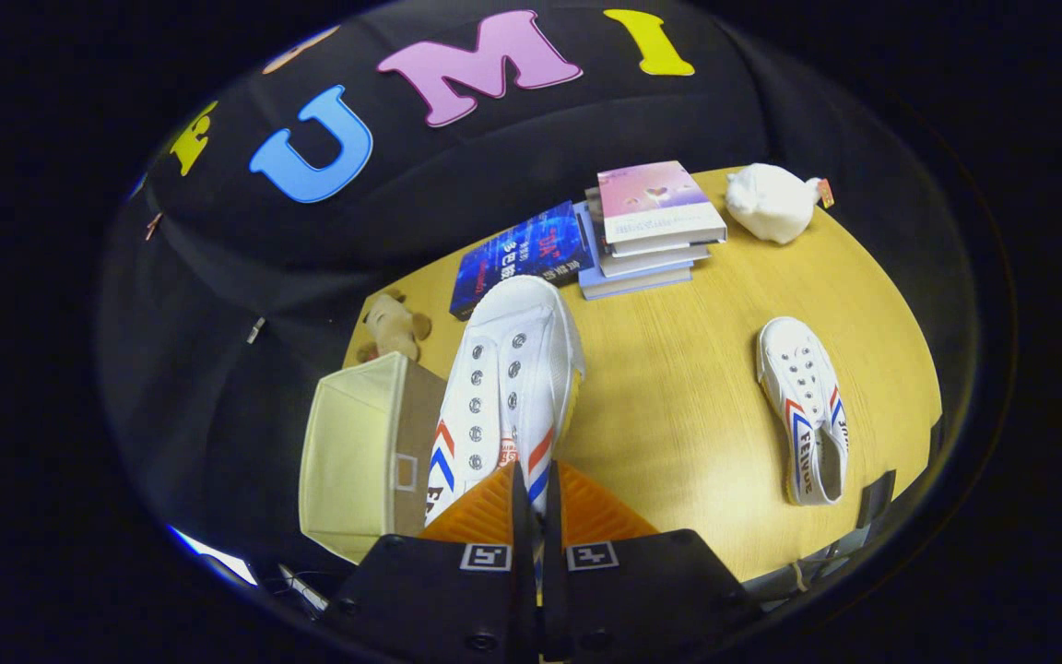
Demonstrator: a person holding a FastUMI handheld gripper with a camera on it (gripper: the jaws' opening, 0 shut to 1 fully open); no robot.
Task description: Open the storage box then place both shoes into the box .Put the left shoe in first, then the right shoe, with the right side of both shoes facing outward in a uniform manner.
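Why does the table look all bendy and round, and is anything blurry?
In the gripper view, the fisheye lens curves the table edge; the held shoe and the far shoe look sharp; the claw, shut on the held shoe, looks big because it is close.

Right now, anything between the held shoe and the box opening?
Nothing visible. The tongs are shut on the held shoe, which hangs just beside the open storage box, above its near wall. The box interior looks empty. The other shoe lies apart on the table.
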